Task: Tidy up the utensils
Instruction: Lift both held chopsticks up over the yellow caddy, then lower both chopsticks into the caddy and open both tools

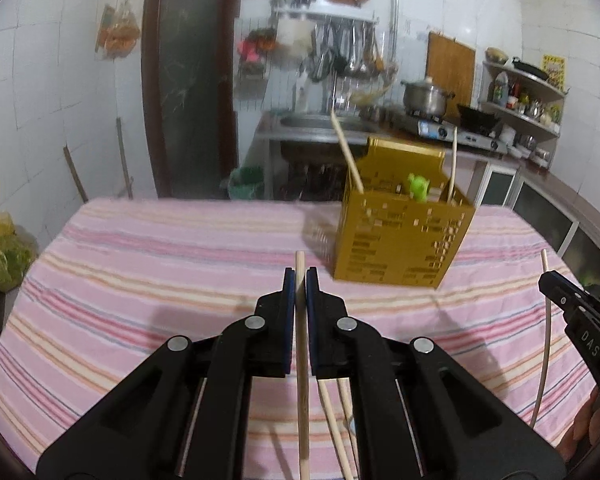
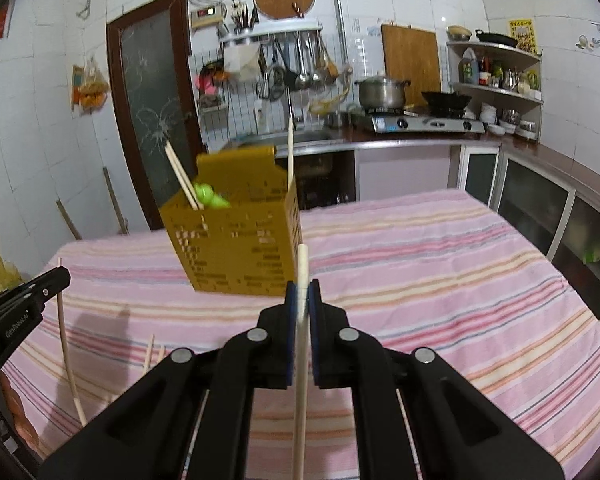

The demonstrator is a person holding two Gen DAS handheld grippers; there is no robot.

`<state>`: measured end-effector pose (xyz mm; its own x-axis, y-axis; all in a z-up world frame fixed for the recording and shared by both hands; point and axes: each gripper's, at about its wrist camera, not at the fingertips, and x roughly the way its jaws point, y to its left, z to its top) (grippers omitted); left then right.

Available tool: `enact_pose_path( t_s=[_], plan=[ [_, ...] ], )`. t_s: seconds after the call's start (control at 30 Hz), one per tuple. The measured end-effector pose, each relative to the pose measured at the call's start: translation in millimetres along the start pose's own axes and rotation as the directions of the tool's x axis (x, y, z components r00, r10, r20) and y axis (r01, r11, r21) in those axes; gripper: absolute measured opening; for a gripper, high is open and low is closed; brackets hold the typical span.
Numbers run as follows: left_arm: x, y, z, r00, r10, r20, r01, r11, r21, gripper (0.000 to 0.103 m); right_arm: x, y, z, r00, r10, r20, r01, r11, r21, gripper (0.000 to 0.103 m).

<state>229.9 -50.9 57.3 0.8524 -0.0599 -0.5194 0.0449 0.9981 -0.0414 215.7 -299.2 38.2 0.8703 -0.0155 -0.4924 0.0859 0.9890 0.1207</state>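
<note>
Wooden chopsticks stand pinched in both grippers. Left gripper [image 1: 300, 280] clamps one chopstick [image 1: 302, 380]; right gripper [image 2: 302, 292] clamps another chopstick [image 2: 300, 360]. Both angle down toward the gold caddy [image 1: 400, 236] on the far side.

Pink striped tablecloth [image 1: 140, 280], gold perforated utensil caddy [image 1: 400, 240], loose chopsticks [image 2: 150, 354]

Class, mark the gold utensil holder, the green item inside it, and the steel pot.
gold utensil holder [image 1: 400, 240], left wrist view, front wall.
green item [image 2: 208, 196], right wrist view, its top.
steel pot [image 2: 381, 94], right wrist view, side.

gold basket [image 1: 400, 236] blurred, green item [image 1: 418, 188] inside unclear, chopstick [image 2: 299, 420] cut off below
</note>
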Motion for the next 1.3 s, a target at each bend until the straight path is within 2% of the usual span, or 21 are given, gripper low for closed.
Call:
enact_pose_path(
  t_s=[0.2, 0.4, 0.87, 1.1, 1.3],
  plan=[
    [-12, 9, 17, 0.997, -0.036, 0.075, 0.037, 0.999, -0.017, 0.004, -9, -4, 9, 0.996, 0.015, 0.084, -0.017, 1.000, 0.019, 0.006],
    [-17, 7, 22, 0.992, -0.036, 0.124, 0.035, 0.999, 0.006, 0.004, -10, -2, 12, 0.993, 0.013, 0.120, -0.014, 1.000, 0.009, 0.006],
    [-25, 15, 42, 0.983, -0.057, 0.176, 0.056, 0.998, 0.012, 0.004, -15, 18, 33, 0.970, 0.021, 0.243, -0.009, 0.999, -0.050, 0.006],
    [-37, 9, 76, 0.968, -0.094, 0.234, 0.095, 0.995, 0.009, 0.004, -16, 20, 74, 0.950, 0.034, 0.311, -0.017, 0.998, -0.058, 0.006],
    [-40, 1, 126, 0.948, -0.123, 0.293, 0.130, 0.992, -0.004, 0.004, -12, 20, 121, 0.924, 0.055, 0.377, -0.040, 0.998, -0.046, 0.006]
  ],
)
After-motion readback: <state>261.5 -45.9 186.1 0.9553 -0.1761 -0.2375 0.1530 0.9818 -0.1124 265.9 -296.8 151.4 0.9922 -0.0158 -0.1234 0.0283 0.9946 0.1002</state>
